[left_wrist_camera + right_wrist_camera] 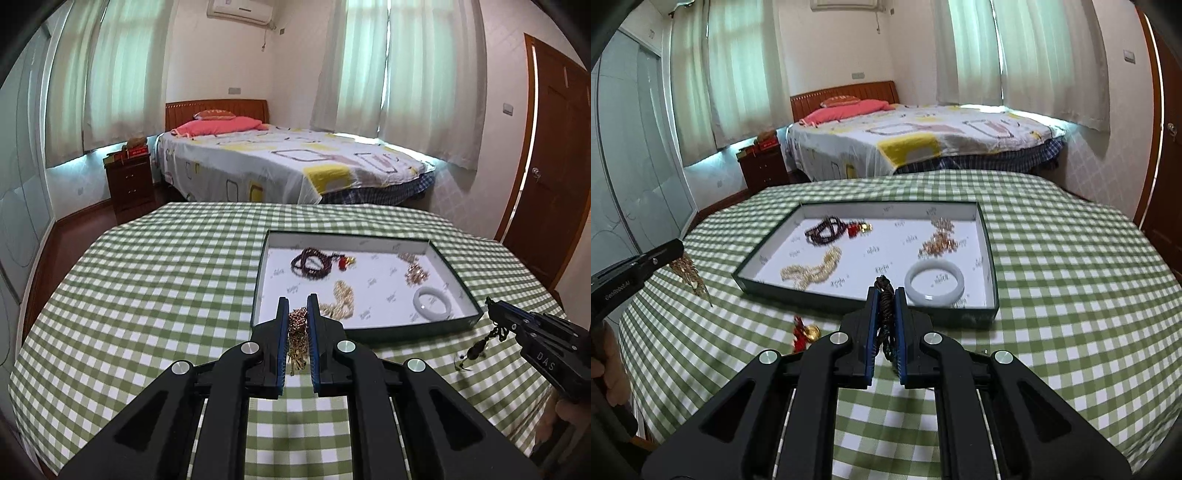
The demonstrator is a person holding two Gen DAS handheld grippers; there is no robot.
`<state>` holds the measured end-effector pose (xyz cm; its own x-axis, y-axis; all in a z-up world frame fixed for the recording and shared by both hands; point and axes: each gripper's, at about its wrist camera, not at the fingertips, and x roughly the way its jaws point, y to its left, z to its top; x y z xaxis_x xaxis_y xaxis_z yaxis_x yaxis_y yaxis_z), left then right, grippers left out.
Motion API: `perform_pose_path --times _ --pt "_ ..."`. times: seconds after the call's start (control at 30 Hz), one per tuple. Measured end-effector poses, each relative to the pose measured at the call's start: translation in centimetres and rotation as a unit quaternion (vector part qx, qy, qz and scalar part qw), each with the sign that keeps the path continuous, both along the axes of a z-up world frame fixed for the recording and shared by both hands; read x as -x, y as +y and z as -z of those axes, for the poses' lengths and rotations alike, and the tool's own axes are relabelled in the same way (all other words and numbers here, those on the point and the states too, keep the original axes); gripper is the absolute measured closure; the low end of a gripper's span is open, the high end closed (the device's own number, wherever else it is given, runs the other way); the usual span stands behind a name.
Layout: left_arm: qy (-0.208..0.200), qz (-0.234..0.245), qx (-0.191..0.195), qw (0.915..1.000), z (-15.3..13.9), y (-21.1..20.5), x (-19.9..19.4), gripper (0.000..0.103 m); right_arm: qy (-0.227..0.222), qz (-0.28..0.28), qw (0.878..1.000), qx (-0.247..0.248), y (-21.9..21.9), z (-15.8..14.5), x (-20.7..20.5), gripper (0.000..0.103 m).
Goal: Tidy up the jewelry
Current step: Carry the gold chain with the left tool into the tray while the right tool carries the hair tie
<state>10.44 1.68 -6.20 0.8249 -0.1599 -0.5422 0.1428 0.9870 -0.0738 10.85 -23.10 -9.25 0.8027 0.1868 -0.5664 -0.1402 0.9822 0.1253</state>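
Note:
A dark green tray with a white lining sits on the checked table. In it lie a dark bead bracelet, a pearl strand, a rose-gold chain and a white jade bangle. My left gripper is shut on a gold and red chain, held above the table left of the tray. My right gripper is shut on a dark braided cord with a hanging pendant, just before the tray's near edge.
A red and gold charm lies on the green checked tablecloth in front of the tray. Beyond the table stand a bed, a wooden nightstand and a door at right.

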Motion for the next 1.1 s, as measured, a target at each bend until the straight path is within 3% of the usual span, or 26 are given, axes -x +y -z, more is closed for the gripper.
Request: perform_pose_path --times 0.47,1.1 --pt "-0.033 0.016 0.013 0.9992 -2.9 -1.0 -2.5 0.092 -0.047 -0.017 0.999 -0.004 0.6 -3.9 -1.7 0.094" --pt "-0.072 0.035 0.019 0.9966 -5.0 -3.2 -10.0 0.092 -0.094 -0.024 0.995 0.0 1.1 -7.1 -10.3 0.094"
